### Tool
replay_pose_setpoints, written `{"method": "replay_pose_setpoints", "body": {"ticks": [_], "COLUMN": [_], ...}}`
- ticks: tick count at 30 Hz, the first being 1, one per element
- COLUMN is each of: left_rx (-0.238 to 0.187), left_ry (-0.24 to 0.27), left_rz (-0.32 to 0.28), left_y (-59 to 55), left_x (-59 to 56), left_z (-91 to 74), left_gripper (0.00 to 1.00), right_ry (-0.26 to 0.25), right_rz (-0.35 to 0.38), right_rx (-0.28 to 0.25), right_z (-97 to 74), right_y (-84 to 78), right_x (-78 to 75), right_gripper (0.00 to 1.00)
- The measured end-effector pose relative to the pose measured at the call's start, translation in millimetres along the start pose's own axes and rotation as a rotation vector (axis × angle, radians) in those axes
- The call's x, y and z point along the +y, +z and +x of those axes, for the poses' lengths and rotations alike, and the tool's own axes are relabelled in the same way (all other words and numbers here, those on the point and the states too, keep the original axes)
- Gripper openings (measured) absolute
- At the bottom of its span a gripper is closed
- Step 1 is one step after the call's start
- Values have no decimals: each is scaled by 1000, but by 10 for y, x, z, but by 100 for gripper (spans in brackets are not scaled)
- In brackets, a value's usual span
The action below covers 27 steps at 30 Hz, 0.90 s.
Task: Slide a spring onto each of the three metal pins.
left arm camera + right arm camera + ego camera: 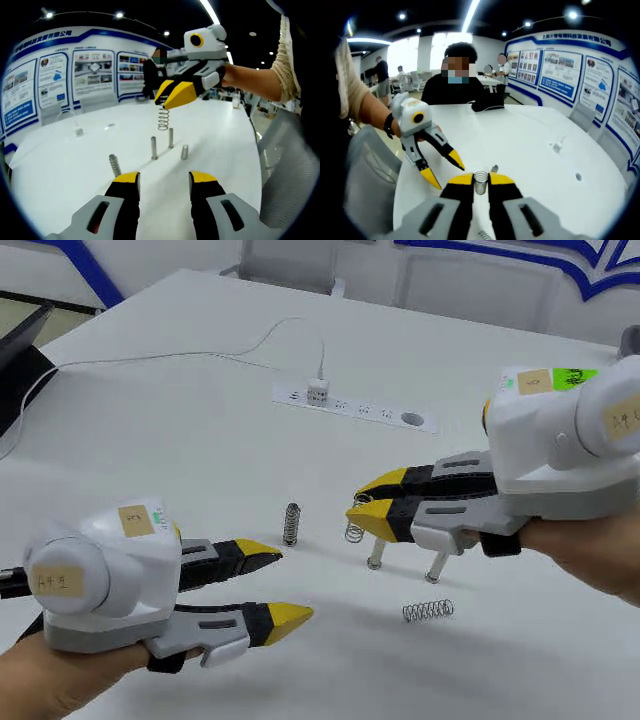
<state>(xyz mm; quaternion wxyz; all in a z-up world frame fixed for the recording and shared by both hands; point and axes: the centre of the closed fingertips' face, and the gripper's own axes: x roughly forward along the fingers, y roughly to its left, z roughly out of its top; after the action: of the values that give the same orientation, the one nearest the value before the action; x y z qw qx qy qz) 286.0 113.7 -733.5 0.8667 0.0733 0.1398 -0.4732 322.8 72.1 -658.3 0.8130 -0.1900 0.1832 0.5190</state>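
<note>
My right gripper [358, 506] is shut on a small steel spring [354, 532] that hangs from its yellow tips just above the table. In the left gripper view that spring [163, 119] dangles over three bare metal pins [170, 137] standing upright. Two bare pins [376, 555] show under the right gripper in the head view. Another pin to the left wears a spring [291, 524]. A loose spring [428, 610] lies on the table in front of the pins. My left gripper [285, 587] hovers open and holds nothing, left of the pins.
A white power strip [355, 407] with a plugged-in cable lies on the white table [180, 440] beyond the pins. A dark screen [20, 350] sits at the far left edge. A person [457, 80] sits across the table in the right gripper view.
</note>
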Motion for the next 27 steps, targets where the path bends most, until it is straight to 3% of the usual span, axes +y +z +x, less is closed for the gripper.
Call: {"method": "replay_pose_setpoints", "body": {"ticks": [4,10,15,20,27], "left_rx": [-1,2,2,6,8], "left_ry": [11,21,26,24,23], "left_rz": [-3,-19,-11,-14,-17], "left_y": [-15,-69,-66,-86,-91], "left_x": [25,47,51,51,46], "left_z": [-24,-39,-44,-41,-33], "left_gripper": [42,45,46,47,47], "right_ry": [-89,-142,-154,-159,-161], "right_rz": [21,61,107,108,125], "right_rx": [-6,3,20,41,41], "right_z": [-43,11,64,110,150], "right_y": [-41,-197,-356,-457,-509], "right_x": [-229,-416,-480,-483,-509], "right_gripper": [12,11,11,11,11]}}
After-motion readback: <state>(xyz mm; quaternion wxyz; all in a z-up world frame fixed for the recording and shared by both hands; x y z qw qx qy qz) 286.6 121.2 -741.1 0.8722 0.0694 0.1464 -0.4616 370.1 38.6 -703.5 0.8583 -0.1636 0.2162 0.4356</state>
